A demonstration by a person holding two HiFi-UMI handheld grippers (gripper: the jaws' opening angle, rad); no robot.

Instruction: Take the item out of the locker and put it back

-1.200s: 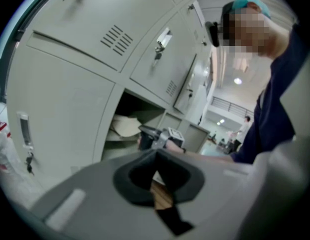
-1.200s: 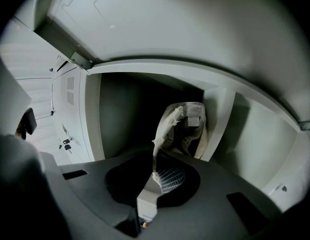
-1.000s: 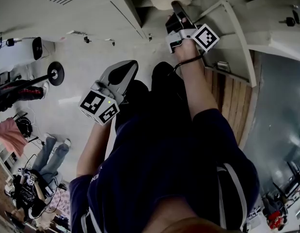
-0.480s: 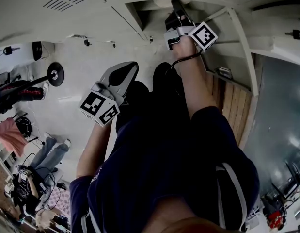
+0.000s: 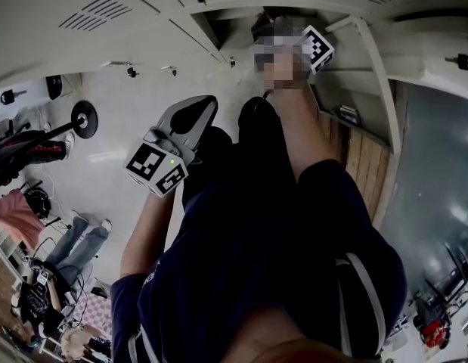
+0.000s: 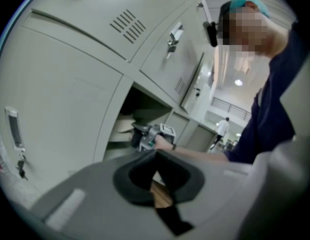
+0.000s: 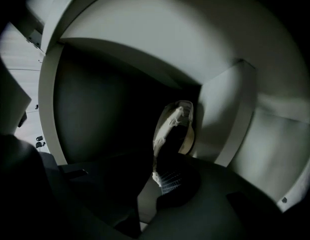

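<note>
My right gripper [image 5: 268, 27] reaches into the open locker compartment [image 5: 232, 23] at the top of the head view, where a mosaic patch partly covers it. In the right gripper view it [image 7: 162, 171] is shut on a pale crumpled item [image 7: 171, 124], which stands up between the jaws inside the dark compartment. My left gripper [image 5: 206, 103] hangs lower and to the left, outside the locker. Its jaws [image 6: 156, 154] are shut with nothing between them. The left gripper view shows the right gripper [image 6: 147, 135] inside the compartment, with a pale thing [image 6: 123, 125] just beyond it.
Shut locker doors with vents [image 6: 125, 25] surround the open compartment. The open door [image 5: 373, 66] stands to the right. A wooden slatted surface [image 5: 358, 161] lies below it. A round-based stand [image 5: 84, 117] and people [image 5: 71, 240] are on the floor at left.
My right gripper has moved further into the locker compartment, upward in the head view. The left gripper has barely shifted.
</note>
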